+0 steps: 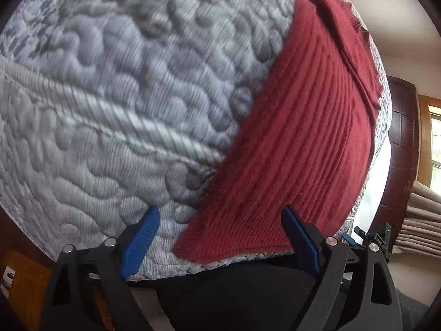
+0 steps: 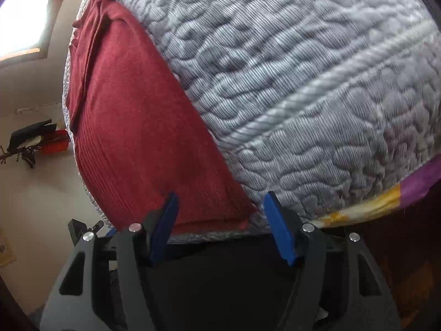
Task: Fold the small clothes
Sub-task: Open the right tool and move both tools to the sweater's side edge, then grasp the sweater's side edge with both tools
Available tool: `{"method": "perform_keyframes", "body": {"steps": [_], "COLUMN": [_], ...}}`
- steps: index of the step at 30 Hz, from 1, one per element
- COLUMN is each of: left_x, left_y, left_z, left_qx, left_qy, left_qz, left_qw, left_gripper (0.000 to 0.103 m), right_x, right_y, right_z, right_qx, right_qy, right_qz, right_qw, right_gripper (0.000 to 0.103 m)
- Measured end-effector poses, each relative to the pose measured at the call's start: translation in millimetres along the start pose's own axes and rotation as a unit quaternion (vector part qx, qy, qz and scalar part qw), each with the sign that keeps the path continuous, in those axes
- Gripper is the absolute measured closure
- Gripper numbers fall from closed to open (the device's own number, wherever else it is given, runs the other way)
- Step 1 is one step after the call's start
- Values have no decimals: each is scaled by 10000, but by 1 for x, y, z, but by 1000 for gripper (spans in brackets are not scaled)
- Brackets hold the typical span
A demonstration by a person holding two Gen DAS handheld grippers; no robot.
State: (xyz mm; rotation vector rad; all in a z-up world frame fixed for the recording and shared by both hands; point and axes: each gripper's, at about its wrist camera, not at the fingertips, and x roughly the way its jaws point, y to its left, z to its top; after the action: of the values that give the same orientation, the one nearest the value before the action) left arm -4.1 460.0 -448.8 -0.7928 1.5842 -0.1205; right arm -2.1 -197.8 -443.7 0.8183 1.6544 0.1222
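You held both the left gripper (image 1: 220,237) and right gripper (image 2: 220,226) agape, empty, near the maroon ribbed sweater's (image 1: 297,149) hem; pinching its corners seemed next.

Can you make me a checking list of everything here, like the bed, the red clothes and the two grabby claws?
Surface: grey quilted mattress, bare apart from the garment.
Job's things: red knit garment lying flat at the mattress's near edge, far end bunched.
Clutter: nothing seen on the mattress.
Grippers: left gripper open, empty; right gripper open, empty; both at the garment's near hem.
Cables: nothing seen.
Surroundings: window, dark wooden door, patterned sheet under the mattress.
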Motion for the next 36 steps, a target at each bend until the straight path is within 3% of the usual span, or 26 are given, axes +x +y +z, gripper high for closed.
{"method": "perform_keyframes", "body": {"steps": [4, 9, 10, 13, 18, 22, 25, 28, 31, 36], "left_x": [14, 25, 27, 34, 30, 28, 31, 33, 36, 35], "left_y": [4, 5, 3, -1, 1, 10, 10, 8, 3, -5], "left_z": [-6, -6, -7, -10, -16, -19, -18, -19, -17, -14], "left_qx": [92, 6, 42, 142, 13, -87, -209, -354, -339, -296], "left_qy": [268, 677, 763, 914, 764, 646, 576, 531, 516, 496], "left_qz": [-126, -560, -605, -452, -365, -330, -289, -510, -537, -515], "left_qw": [9995, 9961, 9952, 9947, 9964, 9973, 9977, 9967, 9966, 9970], "left_gripper": [13, 17, 26, 36, 65, 71, 71, 52, 47, 36], "right_x": [9, 20, 22, 32, 47, 63, 71, 73, 74, 63], "right_y": [-8, -7, -6, 2, 16, 27, 35, 40, 39, 41], "right_z": [-14, -20, -19, -17, -3, 2, 0, -4, -4, -5], "right_qx": [-28, -100, -109, -146, -311, -406, -502, -534, -355, -365], "right_qy": [56, 15, 20, 11, 71, 204, 330, 295, 236, -51], "right_qz": [49, 183, 208, 239, 289, 218, 264, 203, 188, 149], "right_qw": [10000, 9998, 9997, 9996, 9991, 9987, 9978, 9979, 9989, 9992], "right_gripper": [38, 38, 38, 39, 40, 48, 56, 56, 60, 57]}}
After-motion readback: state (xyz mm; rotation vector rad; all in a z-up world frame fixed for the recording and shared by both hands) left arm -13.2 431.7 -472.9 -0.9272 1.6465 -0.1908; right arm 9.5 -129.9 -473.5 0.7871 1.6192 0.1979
